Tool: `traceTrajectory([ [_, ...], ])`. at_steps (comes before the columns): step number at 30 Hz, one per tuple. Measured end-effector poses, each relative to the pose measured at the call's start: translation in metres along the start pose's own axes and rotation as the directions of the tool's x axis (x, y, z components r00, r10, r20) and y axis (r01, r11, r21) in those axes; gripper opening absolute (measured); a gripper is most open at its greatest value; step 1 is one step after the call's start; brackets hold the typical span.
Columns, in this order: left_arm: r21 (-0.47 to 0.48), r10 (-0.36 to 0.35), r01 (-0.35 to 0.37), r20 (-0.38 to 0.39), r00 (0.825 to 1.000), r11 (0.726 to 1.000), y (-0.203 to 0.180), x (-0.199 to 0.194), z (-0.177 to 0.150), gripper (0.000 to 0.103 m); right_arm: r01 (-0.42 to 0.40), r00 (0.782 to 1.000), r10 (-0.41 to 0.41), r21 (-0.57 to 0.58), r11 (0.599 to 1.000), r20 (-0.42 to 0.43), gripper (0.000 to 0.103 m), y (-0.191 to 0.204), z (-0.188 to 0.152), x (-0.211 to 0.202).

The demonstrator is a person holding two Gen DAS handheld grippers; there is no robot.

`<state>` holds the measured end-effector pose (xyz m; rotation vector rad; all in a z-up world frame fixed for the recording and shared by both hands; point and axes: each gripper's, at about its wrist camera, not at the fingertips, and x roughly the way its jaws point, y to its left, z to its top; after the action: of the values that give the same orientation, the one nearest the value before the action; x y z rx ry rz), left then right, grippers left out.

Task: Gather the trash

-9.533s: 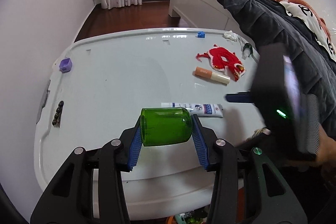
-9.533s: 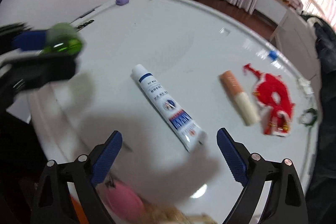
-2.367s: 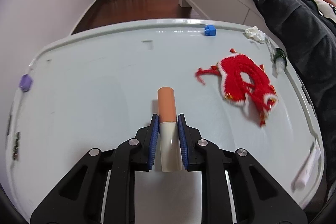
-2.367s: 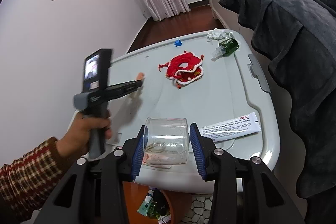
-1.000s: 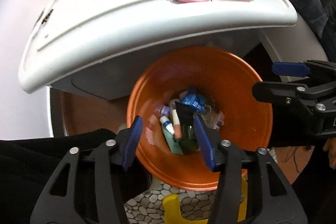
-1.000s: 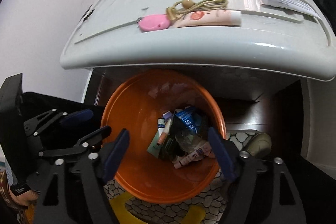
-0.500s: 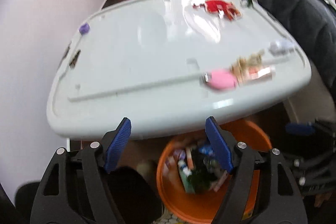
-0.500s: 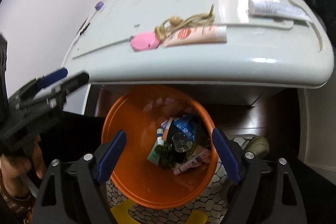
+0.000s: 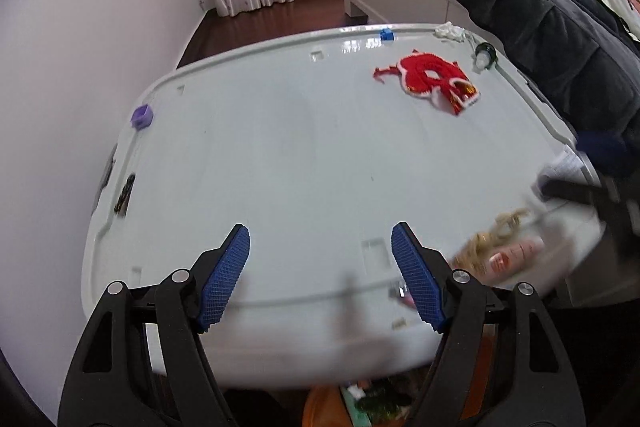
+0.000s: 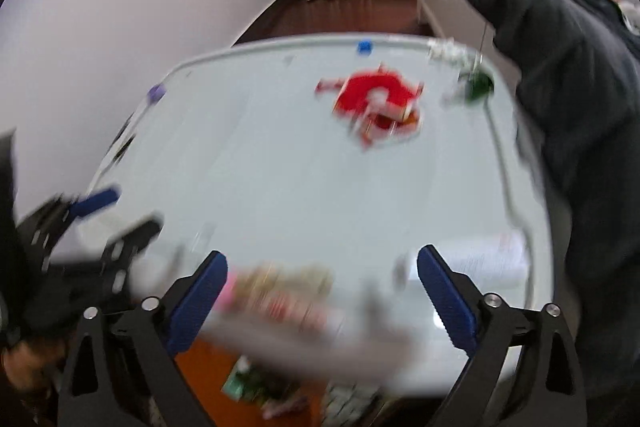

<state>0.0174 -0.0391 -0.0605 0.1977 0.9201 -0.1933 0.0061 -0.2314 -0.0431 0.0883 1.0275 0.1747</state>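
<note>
My left gripper (image 9: 320, 247) hovers open over the near edge of the white table (image 9: 280, 147), nothing between its blue pads. My right gripper (image 10: 322, 263) is over the near right corner; its jaws are opening and hold nothing. Under the table edge shows the orange bin (image 9: 320, 407), holding several discarded pieces (image 10: 256, 387). On the table lie a peach tube (image 9: 512, 259), a beige cord (image 9: 500, 227), a pink item (image 9: 406, 297), a printed leaflet (image 9: 564, 163), a small green bottle (image 9: 485, 55) and a crumpled tissue (image 9: 450, 31).
A red knitted piece (image 9: 430, 77), a blue block (image 9: 386, 35), a purple block (image 9: 142, 115) and a black strip (image 9: 124, 193) also lie on the table. A dark coat (image 9: 560, 27) hangs along its right side. A wall stands close on the left. The right wrist view is blurred.
Both grippers have risen from above the orange bin to above the table's near edge, so the tabletop now fills both views. The right jaws have spread wider.
</note>
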Motion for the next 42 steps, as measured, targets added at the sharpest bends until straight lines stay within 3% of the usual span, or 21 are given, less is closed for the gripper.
traceTrajectory([
  [4,-0.028,-0.021,0.021,0.003,1.000,0.999,0.006,0.009,0.004,0.072,0.029,1.000,-0.029,0.039,0.999,0.005,0.094,-0.022,0.052,0.037],
  [8,-0.045,-0.029,0.030,0.005,1.000,0.999,0.012,0.012,0.009,0.072,0.118,0.992,-0.116,0.022,0.993,-0.045,0.094,-0.031,0.092,0.089],
  [14,-0.066,-0.007,0.008,0.017,1.000,0.998,0.026,0.012,0.012,0.072,0.195,0.974,-0.194,-0.005,0.981,-0.116,0.094,-0.033,0.118,0.135],
  [17,-0.086,-0.016,0.016,-0.001,1.000,0.996,0.031,0.016,0.011,0.072,0.218,0.960,-0.219,-0.026,0.976,-0.175,0.085,-0.035,0.117,0.152],
  [18,-0.091,-0.019,0.019,-0.005,1.000,0.996,0.033,0.017,0.010,0.072,0.213,0.964,-0.215,-0.027,0.977,-0.160,0.081,-0.034,0.117,0.151],
  [21,-0.094,-0.023,0.022,-0.006,1.000,0.995,0.032,0.016,0.010,0.072,0.164,0.972,-0.164,-0.014,0.986,-0.169,0.034,-0.031,0.116,0.142],
  [22,-0.093,-0.023,0.022,-0.004,1.000,0.995,0.032,0.016,0.010,0.072,0.156,0.972,-0.156,-0.016,0.988,-0.178,0.025,-0.029,0.115,0.140],
  [31,-0.076,-0.021,0.021,0.000,1.000,0.997,0.025,0.015,0.009,0.072,0.112,0.987,-0.124,-0.117,0.987,-0.102,0.019,0.000,0.099,0.090],
  [42,-0.060,-0.031,0.031,0.007,0.999,0.998,0.019,0.012,0.009,0.072,0.147,0.985,-0.159,-0.158,0.976,-0.068,0.015,0.003,0.092,0.058],
])
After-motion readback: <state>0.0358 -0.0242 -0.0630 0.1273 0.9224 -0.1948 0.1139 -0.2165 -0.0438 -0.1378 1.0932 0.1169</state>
